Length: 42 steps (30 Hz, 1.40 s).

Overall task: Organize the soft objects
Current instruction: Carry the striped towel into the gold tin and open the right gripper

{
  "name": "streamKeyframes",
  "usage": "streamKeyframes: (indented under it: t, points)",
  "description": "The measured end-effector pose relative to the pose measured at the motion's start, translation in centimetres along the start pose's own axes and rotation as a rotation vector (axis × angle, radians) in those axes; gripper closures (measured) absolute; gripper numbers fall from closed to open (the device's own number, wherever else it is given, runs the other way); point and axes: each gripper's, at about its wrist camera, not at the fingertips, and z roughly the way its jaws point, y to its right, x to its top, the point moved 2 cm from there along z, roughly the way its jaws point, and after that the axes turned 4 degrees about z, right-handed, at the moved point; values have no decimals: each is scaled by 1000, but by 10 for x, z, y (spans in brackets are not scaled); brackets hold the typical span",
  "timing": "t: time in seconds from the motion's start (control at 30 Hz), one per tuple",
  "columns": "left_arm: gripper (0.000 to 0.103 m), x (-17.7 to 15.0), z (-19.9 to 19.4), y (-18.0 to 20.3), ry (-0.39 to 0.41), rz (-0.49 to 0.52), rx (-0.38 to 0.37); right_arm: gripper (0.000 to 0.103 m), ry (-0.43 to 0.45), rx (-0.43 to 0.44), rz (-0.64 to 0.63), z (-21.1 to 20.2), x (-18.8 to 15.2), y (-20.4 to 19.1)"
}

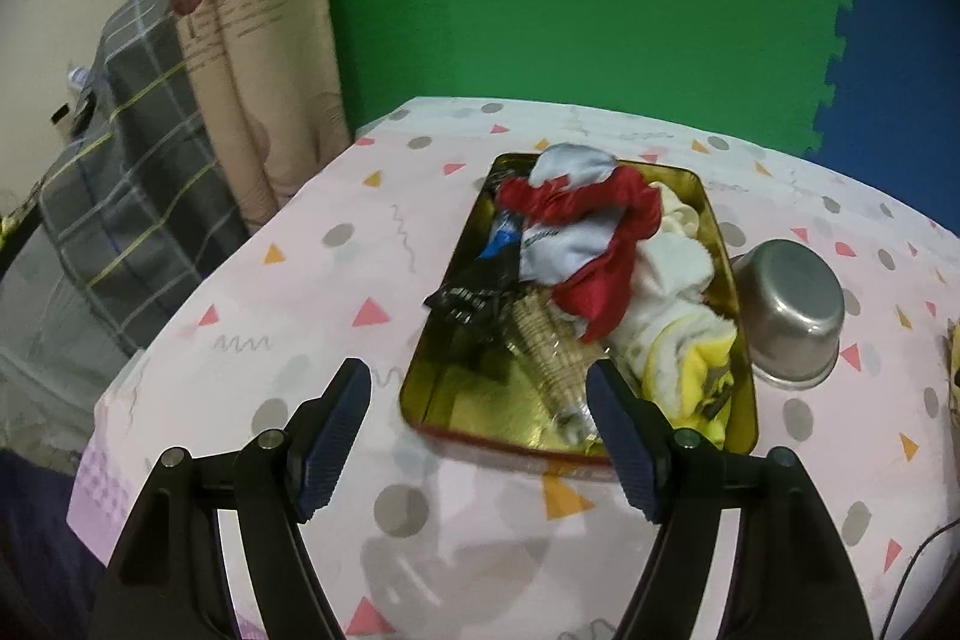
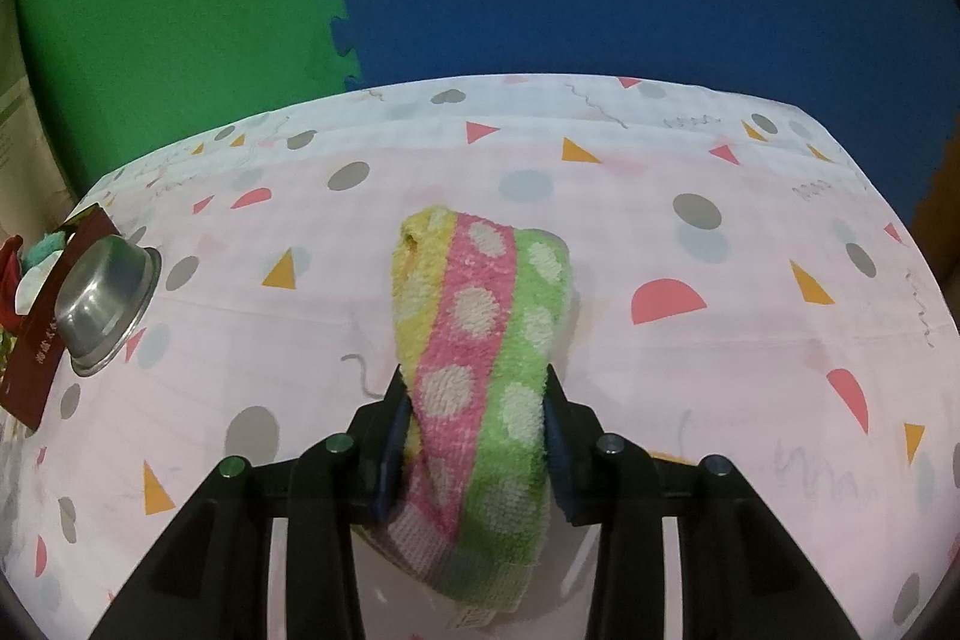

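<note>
The left gripper (image 1: 480,400) is held wide open above the tablecloth (image 1: 288,292), with nothing between its pads. A gold tin (image 1: 456,400) is seen just beyond it, toward 12 o'clock, piled with soft things: a red cloth (image 1: 606,244), a white towel (image 1: 672,274), a yellow cloth (image 1: 702,364) and a black item (image 1: 474,292). An upturned steel bowl (image 1: 792,310) is set just beside the tin at 3 o'clock.

The right gripper (image 2: 477,412) is closed on a striped towel (image 2: 474,316), yellow, pink and green with pale dots, which is pressed between both pads. Its far end is stretched toward 12 o'clock and appears to rest on the cloth. The bowl (image 2: 102,304) and tin wall (image 2: 42,358) are seen at 9 o'clock, well apart from the towel.
</note>
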Motion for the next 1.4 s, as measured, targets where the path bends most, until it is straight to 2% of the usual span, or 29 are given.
streamKeyframes:
  t: [0.13,0.3,0.6,0.93,1.13,1.4]
  points:
    - [31,-9,1,-11,-23,-63,-21,65,7,14,-45,-12,3,-22]
    - [31,-17,2,-22,-26,-99,22,65,22,68,-99,-29,14,-62]
    - [31,-20,4,-24,-19,-65,78,65,17,234,-239,-45,25,-172]
    - [31,-22,10,-39,-52,-130,46,65,-34,361,-341,-43,19,-274]
    - [31,-22,12,-42,-56,-138,50,65,-46,403,-391,-38,26,-323]
    - [31,-22,14,-50,-61,-161,81,65,-58,407,-424,-17,39,-367]
